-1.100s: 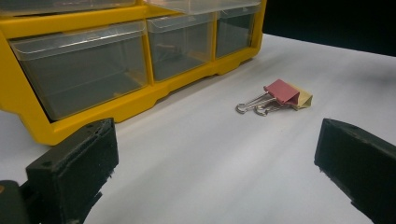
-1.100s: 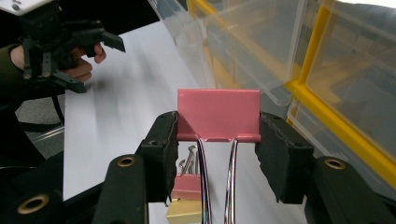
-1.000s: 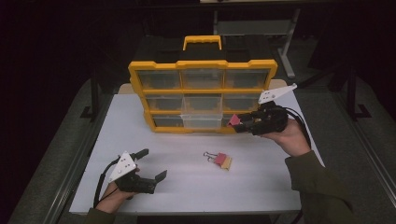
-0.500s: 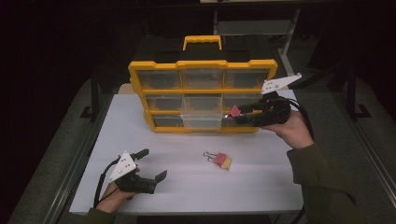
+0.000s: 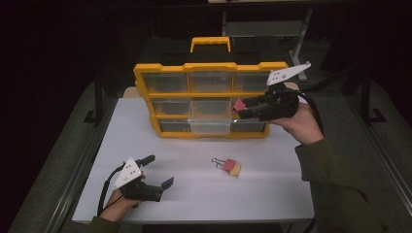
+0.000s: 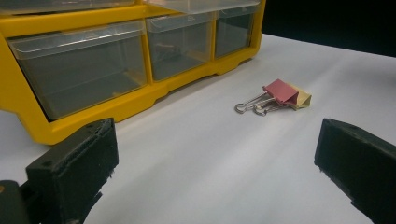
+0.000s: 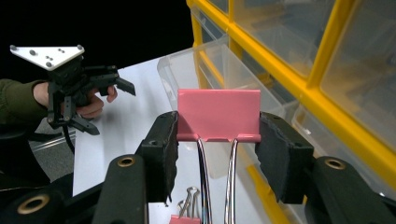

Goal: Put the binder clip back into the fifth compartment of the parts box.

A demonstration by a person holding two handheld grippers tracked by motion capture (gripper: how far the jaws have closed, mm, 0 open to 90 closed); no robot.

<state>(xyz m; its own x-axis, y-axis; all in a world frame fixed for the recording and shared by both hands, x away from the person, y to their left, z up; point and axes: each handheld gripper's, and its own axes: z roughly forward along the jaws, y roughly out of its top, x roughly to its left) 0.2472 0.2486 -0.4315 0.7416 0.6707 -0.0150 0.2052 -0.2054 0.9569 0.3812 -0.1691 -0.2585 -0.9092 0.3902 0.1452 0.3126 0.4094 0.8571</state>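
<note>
- The left gripper (image 6: 219, 172) had its two black jaws standing wide apart, with nothing between them but bare white table (image 6: 210, 158).
- A yellow organizer box (image 6: 126, 100) with clear drawers stood beyond the left jaw, resting on the table.
- A red binder clip (image 6: 280, 91) lay on the table to the right of the box, near it but not touching.
- A tan clip (image 6: 302, 98) lay pressed against the red one, on the side away from the box.
- Their wire handles pointed back toward the box.
</note>
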